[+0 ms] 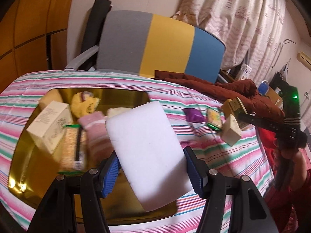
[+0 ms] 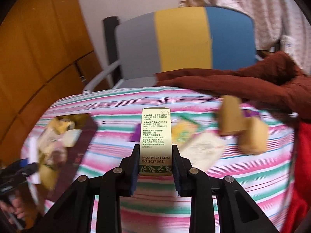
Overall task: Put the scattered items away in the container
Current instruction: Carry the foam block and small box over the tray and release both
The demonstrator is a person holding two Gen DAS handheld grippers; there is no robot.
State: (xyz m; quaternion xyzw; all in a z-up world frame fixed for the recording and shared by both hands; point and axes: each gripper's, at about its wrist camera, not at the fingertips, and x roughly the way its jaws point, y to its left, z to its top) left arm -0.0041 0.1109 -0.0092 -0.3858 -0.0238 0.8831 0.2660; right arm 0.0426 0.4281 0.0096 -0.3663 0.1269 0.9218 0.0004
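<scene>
Sitting between left claw [image 1: 150,171] pads, white sponge [image 1: 147,153]

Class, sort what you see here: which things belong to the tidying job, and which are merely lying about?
Belonging to the job:
- gold tray
- white foam block in left gripper
- printed box in right gripper
- purple packet

Lying about:
- chair
- brown jacket
- curtain

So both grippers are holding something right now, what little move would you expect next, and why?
Probably the left gripper lowers its white foam block into the gold tray and lets go. The block already hangs over the tray, clamped between the blue pads, with other items lying inside. The right gripper holds a small box over the striped cloth, short of the tray, so it likely follows.
</scene>
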